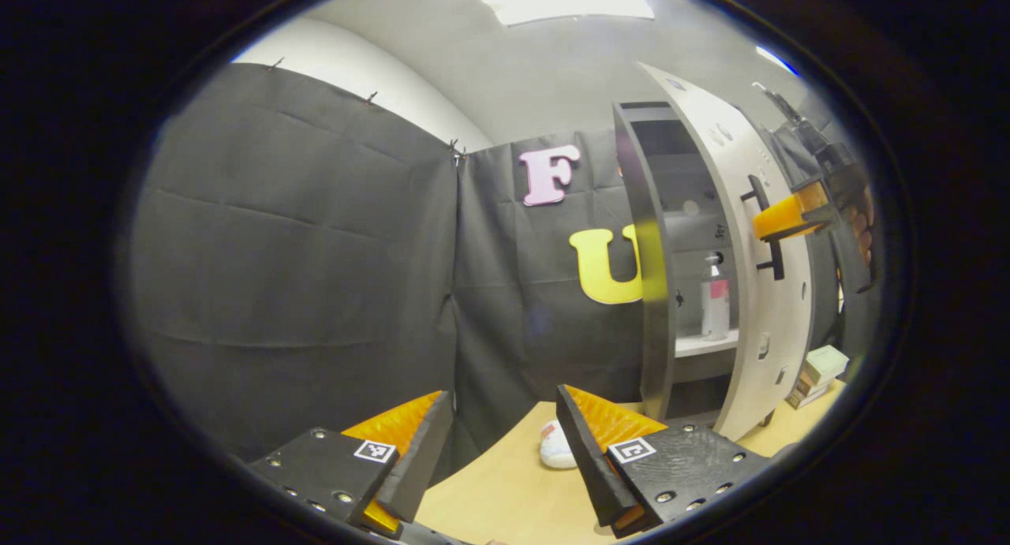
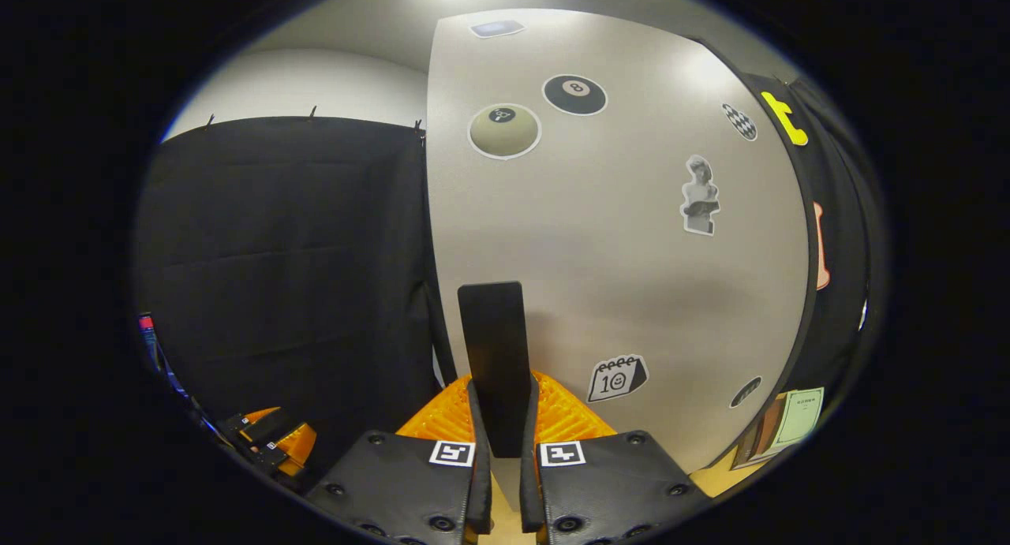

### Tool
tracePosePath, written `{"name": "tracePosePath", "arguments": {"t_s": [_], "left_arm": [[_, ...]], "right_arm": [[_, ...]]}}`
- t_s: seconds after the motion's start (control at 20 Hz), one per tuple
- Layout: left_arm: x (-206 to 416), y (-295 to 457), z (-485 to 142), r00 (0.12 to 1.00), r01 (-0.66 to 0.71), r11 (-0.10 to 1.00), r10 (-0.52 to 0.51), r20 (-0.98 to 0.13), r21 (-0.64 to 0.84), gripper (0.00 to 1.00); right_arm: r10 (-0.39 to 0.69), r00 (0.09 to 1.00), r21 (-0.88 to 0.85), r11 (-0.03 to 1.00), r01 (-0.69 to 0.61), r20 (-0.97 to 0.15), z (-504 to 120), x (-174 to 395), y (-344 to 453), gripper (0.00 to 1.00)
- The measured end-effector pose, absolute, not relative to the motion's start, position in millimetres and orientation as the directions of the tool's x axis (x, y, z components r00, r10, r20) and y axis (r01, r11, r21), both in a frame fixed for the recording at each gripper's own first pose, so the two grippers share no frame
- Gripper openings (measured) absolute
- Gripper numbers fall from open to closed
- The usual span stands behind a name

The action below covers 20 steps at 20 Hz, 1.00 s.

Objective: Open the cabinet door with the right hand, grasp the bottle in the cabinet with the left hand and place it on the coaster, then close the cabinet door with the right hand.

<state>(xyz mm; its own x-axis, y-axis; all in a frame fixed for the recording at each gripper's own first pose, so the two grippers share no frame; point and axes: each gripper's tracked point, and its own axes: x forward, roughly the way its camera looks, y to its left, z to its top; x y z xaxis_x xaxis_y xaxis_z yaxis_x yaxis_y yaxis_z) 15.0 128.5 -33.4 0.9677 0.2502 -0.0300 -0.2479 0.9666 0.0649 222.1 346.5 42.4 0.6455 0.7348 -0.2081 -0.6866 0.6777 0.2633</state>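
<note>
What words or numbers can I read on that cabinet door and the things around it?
"8": black ball sticker on the cabinet door.
"10": calendar sticker on the same door.
Too small to read: bottle label, booklet cover.

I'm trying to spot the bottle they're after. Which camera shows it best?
The left gripper view. There the bottle stands upright on a shelf inside the cabinet, seen through the gap beside the open door. In the right gripper view the door's outer face blocks the cabinet's inside while the right tongs clamp the handle.
</note>
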Motion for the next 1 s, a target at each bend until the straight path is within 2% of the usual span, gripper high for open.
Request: {"name": "tracePosePath", "arguments": {"t_s": [0.45, 0.5, 0.7, 0.9, 0.95, 1.0], "left_arm": [[37, 47, -15, 0.987, -0.162, 0.985, 0.163, -0.001, 0.058, 0.8], [43, 35, -13, 0.989, -0.145, 0.988, 0.145, 0.003, 0.051, 0.8], [54, -15, -10, 0.997, -0.074, 0.996, 0.073, 0.017, 0.046, 0.84], [60, -60, -21, 1.0, -0.008, 1.0, 0.008, 0.014, 0.016, 0.8], [62, -71, -22, 1.0, 0.01, 1.0, -0.01, 0.013, 0.009, 0.8], [63, -80, -22, 1.0, 0.024, 1.0, -0.024, 0.015, 0.008, 0.82]], "right_arm": [[0.788, 0.58, 0.268, 0.615, -0.742, -0.205, 41, 215, 319, 0.16], [0.788, 0.579, 0.267, 0.615, -0.742, -0.208, 40, 214, 314, 0.14], [0.78, 0.589, 0.242, 0.626, -0.741, -0.212, 42, 208, 295, 0.16], [0.772, 0.596, 0.239, 0.635, -0.735, -0.218, 41, 208, 279, 0.14], [0.767, 0.603, 0.234, 0.641, -0.731, -0.219, 42, 206, 275, 0.16], [0.761, 0.61, 0.226, 0.649, -0.727, -0.221, 42, 205, 270, 0.13]]}}
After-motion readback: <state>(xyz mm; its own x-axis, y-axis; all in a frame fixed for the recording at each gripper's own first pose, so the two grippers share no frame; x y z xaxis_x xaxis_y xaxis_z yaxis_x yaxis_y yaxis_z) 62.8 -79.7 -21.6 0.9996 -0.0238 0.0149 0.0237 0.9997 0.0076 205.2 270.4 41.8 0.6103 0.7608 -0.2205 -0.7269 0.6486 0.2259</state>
